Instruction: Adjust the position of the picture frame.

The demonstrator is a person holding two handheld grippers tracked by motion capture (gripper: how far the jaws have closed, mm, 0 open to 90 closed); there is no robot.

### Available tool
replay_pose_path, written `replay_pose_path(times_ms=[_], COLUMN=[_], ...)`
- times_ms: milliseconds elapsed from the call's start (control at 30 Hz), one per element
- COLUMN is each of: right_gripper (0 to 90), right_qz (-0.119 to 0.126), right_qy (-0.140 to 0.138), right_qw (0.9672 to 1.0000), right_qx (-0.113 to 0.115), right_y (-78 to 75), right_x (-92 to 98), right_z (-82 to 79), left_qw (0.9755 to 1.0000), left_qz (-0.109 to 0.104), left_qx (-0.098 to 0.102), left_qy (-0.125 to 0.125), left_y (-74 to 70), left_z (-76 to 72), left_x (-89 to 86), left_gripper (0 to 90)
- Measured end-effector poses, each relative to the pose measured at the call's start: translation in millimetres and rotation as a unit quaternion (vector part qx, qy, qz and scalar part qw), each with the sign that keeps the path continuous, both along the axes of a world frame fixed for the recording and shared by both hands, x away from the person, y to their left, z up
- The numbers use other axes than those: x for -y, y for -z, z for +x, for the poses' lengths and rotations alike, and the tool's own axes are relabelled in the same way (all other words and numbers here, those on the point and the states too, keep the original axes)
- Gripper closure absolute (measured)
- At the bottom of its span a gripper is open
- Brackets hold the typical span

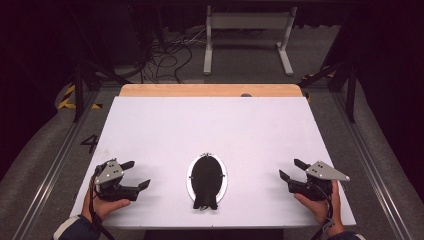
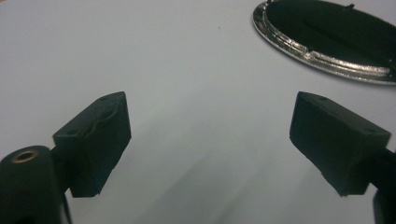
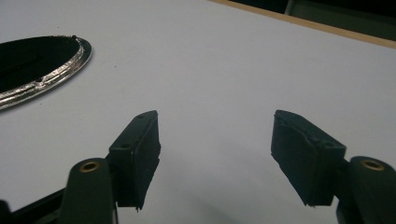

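An oval silver-rimmed dish (image 1: 189,176) lies near the front middle of the white table, with a black object (image 1: 206,181) lying in it whose end hangs over the near rim. My left gripper (image 1: 137,174) rests on the table to the dish's left, open and holding nothing, jaws pointing right. In the left gripper view the dish rim (image 2: 299,49) sits at the upper right beyond my gripper (image 2: 210,140). My right gripper (image 1: 292,169) rests to the dish's right, open and holding nothing, jaws pointing up-left. The right gripper view has the dish rim (image 3: 56,74) at the left, apart from my gripper (image 3: 215,154).
The white table sheet (image 1: 210,130) ends in a wooden strip (image 1: 210,90) at the far edge. Beyond it stand a white metal frame (image 1: 247,37) and loose cables (image 1: 165,55) on the floor. Dark rails run along both sides.
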State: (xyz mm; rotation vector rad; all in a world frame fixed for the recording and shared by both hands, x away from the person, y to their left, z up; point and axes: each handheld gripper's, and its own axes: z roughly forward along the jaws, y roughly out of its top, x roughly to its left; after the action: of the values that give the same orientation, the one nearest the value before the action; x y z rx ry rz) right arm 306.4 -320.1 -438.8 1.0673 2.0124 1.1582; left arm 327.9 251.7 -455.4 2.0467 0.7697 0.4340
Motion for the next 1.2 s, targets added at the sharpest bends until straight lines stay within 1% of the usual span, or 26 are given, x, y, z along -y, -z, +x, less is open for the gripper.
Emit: replay_pose_path(times_ms=[100,133,167,200,233,267,300,333,367,400,433,467,500,533,600,700,767,900,1133,1200], right_gripper=[40.6,42.0,43.5,46.0,48.1,49.7,49.7,53.5,55.6,56.7,58.8,62.0,63.2,64.1,66.0,69.1,70.4,74.1,82.2,85.4], right_qz=[0.003,0.001,0.002,0.000,0.002,0.002,0.002,0.004,0.006,0.005,0.002,0.004,0.002,0.000,0.000,0.001,-0.006,-0.008,-0.017,-0.020], right_qy=[0.000,0.000,0.001,0.002,0.000,0.000,0.000,-0.001,-0.006,-0.007,-0.008,-0.013,-0.017,-0.018,-0.029,-0.045,-0.057,-0.083,-0.114,-0.121], right_qw=[1.0000,1.0000,1.0000,0.9999,0.9999,0.9999,0.9999,0.9998,0.9997,0.9997,0.9997,0.9995,0.9994,0.9993,0.9989,0.9980,0.9972,0.9949,0.9908,0.9897], right_qx=[-0.004,-0.007,-0.010,-0.011,-0.015,-0.017,-0.017,-0.020,-0.021,-0.022,-0.023,-0.029,-0.030,-0.032,-0.037,-0.045,-0.049,-0.058,-0.070,-0.073], right_y=[-0.1,-0.2,0.0,0.2,0.4,0.6,0.6,0.7,0.7,0.8,1.0,1.4,1.9,2.0,2.7,3.8,4.6,5.5,8.0,8.8], right_x=[-2.4,-3.2,-4.2,-5.3,-5.9,-6.6,-6.6,-7.5,-8.3,-9.2,-10.4,-12.3,-14.4,-15.9,-20.3,-29.2,-36.5,-49.9,-74.0,-81.8], right_z=[-0.2,0.0,0.5,0.8,1.1,1.5,1.5,1.8,1.8,1.4,1.1,0.6,0.5,0.4,0.7,-0.1,-0.9,-2.1,-1.8,-1.3], left_qw=[0.9997,0.9993,0.9990,0.9987,0.9981,0.9972,0.9972,0.9968,0.9965,0.9963,0.9957,0.9954,0.9950,0.9943,0.9926,0.9910,0.9891,0.9859,0.9831,0.9823], left_qz=[0.017,0.021,0.021,0.022,0.024,0.033,0.033,0.035,0.037,0.039,0.042,0.044,0.047,0.054,0.061,0.064,0.066,0.074,0.074,0.077], left_qx=[-0.007,-0.008,-0.009,-0.014,-0.015,-0.016,-0.016,-0.016,-0.014,-0.015,-0.016,-0.020,-0.020,-0.021,-0.023,-0.025,-0.024,-0.026,-0.031,-0.032], left_qy=[0.018,0.030,0.039,0.043,0.054,0.064,0.064,0.070,0.074,0.075,0.080,0.083,0.086,0.089,0.102,0.115,0.130,0.148,0.165,0.168], left_y=[1.7,2.0,2.5,2.6,3.1,3.1,3.1,2.7,2.4,2.0,2.3,3.0,3.3,3.7,4.1,4.7,4.3,4.9,4.9,4.6], left_z=[-2.8,-2.9,-3.4,-3.6,-3.7,-5.0,-5.0,-5.9,-6.7,-7.7,-7.6,-8.0,-7.9,-8.5,-9.5,-12.1,-13.8,-14.8,-11.6,-10.7], left_x=[5.2,6.2,7.5,8.4,9.9,12.0,12.0,13.4,14.4,16.3,19.3,22.4,24.3,27.2,32.7,41.2,47.8,58.6,76.0,80.3], left_gripper=[25.2,27.8,33.9,38.8,42.3,46.8,50.8,50.8,56.5,59.9,64.4,69.3,72.4,75.0,79.0,83.3,86.4,88.8,89.5,89.6])
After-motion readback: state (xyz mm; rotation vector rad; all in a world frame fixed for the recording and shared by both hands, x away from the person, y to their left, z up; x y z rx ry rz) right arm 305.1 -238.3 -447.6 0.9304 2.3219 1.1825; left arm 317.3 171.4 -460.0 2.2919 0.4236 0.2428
